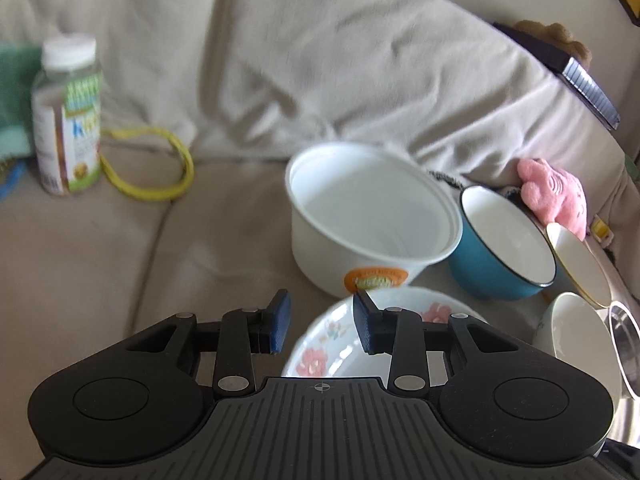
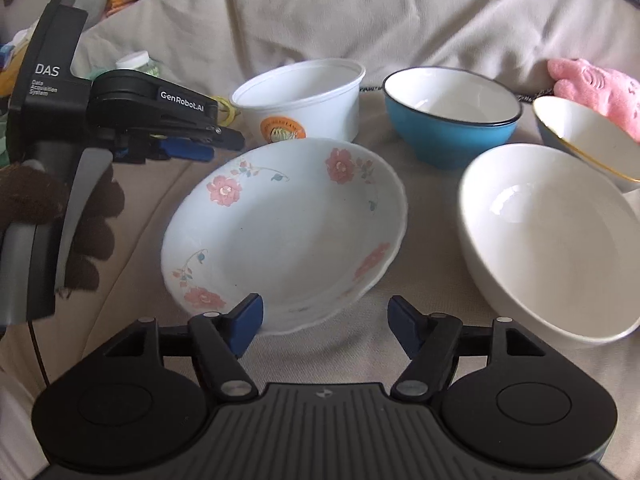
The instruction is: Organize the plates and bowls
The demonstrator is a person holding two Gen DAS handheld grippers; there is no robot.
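A floral plate (image 2: 288,232) lies tilted on the beige sofa seat, also in the left wrist view (image 1: 340,344). Behind it stand a white plastic tub (image 2: 304,96) (image 1: 368,220) and a blue bowl (image 2: 452,120) (image 1: 504,248). A large white bowl (image 2: 552,240) (image 1: 576,332) and a gold-rimmed bowl (image 2: 584,140) (image 1: 580,264) sit to the right. My left gripper (image 1: 322,322) is open over the plate's left rim, empty; it also shows in the right wrist view (image 2: 200,148). My right gripper (image 2: 324,326) is open, empty, at the plate's near edge.
A vitamin bottle (image 1: 68,120) and a yellow cable (image 1: 156,164) lie at the left on the sofa. A pink plush toy (image 2: 600,92) (image 1: 556,196) sits behind the bowls. A metal bowl's rim (image 1: 624,348) shows at the right. The sofa back cushion (image 1: 320,60) rises behind.
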